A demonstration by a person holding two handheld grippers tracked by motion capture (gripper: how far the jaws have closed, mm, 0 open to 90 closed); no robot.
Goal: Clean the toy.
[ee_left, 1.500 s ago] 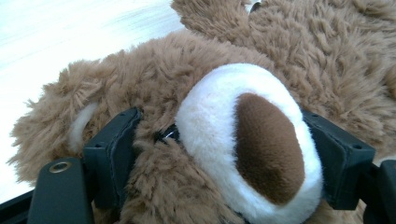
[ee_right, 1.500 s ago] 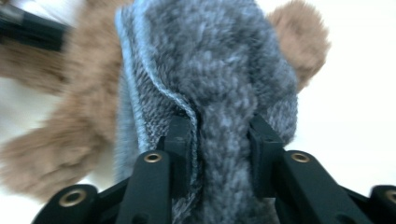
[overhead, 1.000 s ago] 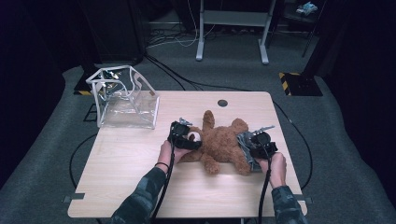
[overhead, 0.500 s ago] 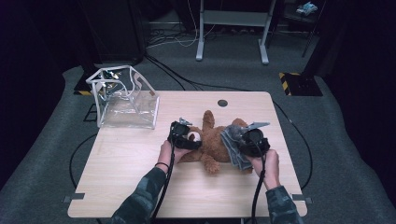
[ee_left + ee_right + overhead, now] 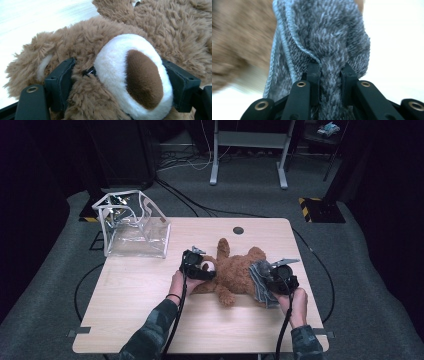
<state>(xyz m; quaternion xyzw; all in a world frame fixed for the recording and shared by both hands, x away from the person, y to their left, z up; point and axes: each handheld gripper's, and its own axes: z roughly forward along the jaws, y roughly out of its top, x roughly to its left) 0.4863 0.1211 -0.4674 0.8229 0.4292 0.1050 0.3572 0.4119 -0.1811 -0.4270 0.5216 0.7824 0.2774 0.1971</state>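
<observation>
So, from the high view, I have the fluffy brown plush teddy bear lying mid-table, long axis running 9 to 3, between my two tools. My left gripper sits at its 9 o'clock end, my right gripper at 3 o'clock on the grey knitted garment. Left gripper view: jaws straddle the bear's white muzzle, pressing its head. Right gripper view: jaws stand narrow, pinching a fold of the knit, the bear toward 10 o'clock.

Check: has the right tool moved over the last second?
Yes. The right tool, shut on the grey knit cloth, has shifted left over the teddy bear, away from the table's right edge.
</observation>
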